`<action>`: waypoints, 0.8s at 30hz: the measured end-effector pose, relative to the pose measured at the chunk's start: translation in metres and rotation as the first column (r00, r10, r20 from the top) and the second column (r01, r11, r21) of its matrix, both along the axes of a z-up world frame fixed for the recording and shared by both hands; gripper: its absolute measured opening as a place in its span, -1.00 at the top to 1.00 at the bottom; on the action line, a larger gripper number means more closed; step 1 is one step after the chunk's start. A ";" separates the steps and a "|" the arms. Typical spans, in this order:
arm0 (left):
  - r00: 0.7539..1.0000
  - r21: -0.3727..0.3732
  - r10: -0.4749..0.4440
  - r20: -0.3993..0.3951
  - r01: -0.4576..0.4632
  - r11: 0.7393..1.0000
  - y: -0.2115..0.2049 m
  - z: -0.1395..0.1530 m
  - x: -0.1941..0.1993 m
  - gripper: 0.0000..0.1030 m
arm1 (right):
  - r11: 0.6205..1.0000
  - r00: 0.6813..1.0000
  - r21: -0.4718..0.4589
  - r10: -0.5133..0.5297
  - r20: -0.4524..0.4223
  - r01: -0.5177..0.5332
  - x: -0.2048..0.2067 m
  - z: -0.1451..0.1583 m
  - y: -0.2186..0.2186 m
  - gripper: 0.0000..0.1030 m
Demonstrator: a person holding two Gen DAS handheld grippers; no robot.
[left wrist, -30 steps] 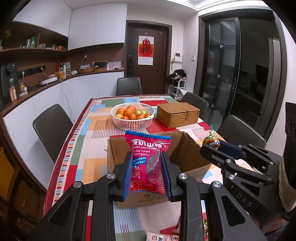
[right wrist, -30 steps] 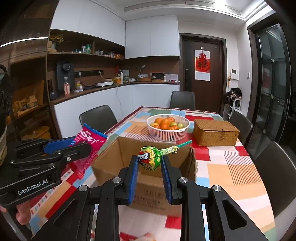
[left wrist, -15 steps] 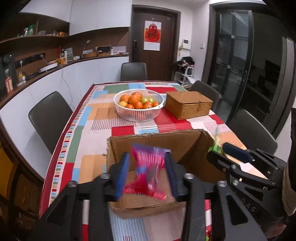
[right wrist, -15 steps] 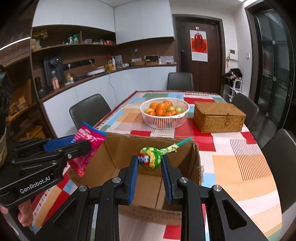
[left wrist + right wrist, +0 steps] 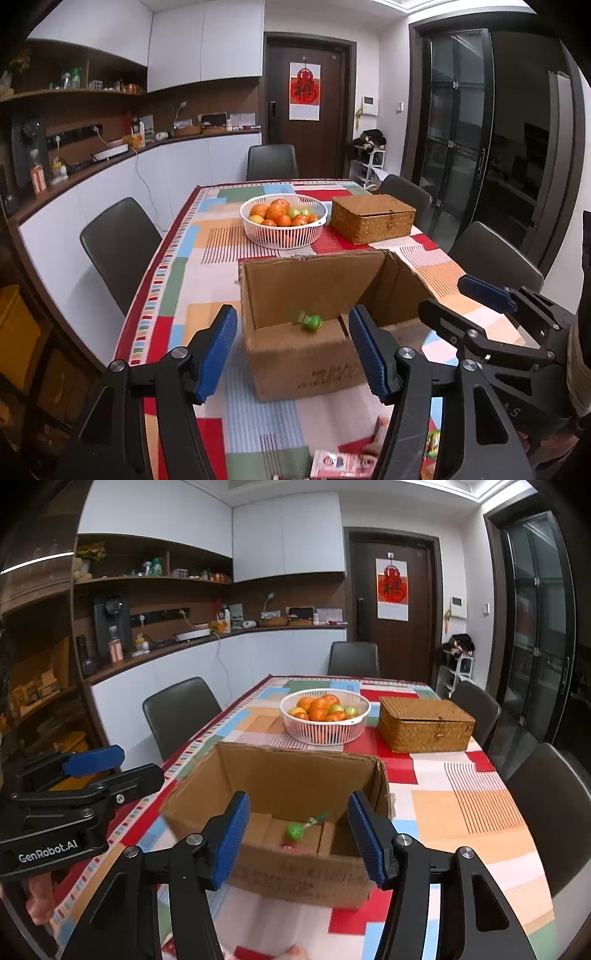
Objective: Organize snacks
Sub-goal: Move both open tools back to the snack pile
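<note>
An open cardboard box [image 5: 303, 365] [image 5: 295, 875] stands on the patterned tablecloth. A green lollipop [image 5: 311, 322] [image 5: 297, 829] lies inside it; a pink edge of the red snack bag [image 5: 291, 848] shows beside it. My left gripper [image 5: 293, 358] is open and empty, just in front of the box. My right gripper [image 5: 299, 840] is open and empty, over the box's near edge. Each gripper shows in the other's view, the right one [image 5: 480, 295] and the left one [image 5: 92, 764]. More snack packets [image 5: 340, 463] lie on the table near me.
A white basket of oranges [image 5: 283, 225] [image 5: 325, 716] and a wicker box [image 5: 373, 218] [image 5: 424, 723] stand behind the cardboard box. Dark chairs [image 5: 118, 243] surround the table. A counter and shelves run along the left wall.
Both grippers opened. The red snack bag and the lollipop dropped into the cardboard box. Both grippers pulled back a little from the box.
</note>
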State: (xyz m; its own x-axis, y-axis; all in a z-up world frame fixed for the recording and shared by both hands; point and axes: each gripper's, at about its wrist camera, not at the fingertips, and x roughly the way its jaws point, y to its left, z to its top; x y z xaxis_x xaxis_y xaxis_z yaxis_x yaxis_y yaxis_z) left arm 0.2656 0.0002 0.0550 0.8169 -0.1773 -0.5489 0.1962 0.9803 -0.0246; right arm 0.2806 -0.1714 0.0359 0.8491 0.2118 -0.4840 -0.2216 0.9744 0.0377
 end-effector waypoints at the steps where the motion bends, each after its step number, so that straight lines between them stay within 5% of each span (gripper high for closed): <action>1: 1.000 -0.004 -0.005 0.007 0.005 1.000 0.001 0.001 -0.007 -0.21 | 1.000 1.000 0.000 0.005 0.004 -0.005 -0.006 0.001 0.002 -0.17; 9: 1.000 -0.018 -0.006 0.029 0.007 1.000 0.014 0.003 -0.057 -0.26 | 0.999 0.999 -0.005 0.045 0.026 -0.045 -0.060 0.003 0.015 -0.17; 24: 0.995 -0.062 -0.021 -0.099 0.015 0.998 0.021 -0.037 -0.122 -0.27 | 0.996 0.999 -0.082 0.033 -0.017 -0.035 -0.125 -0.022 0.020 -0.25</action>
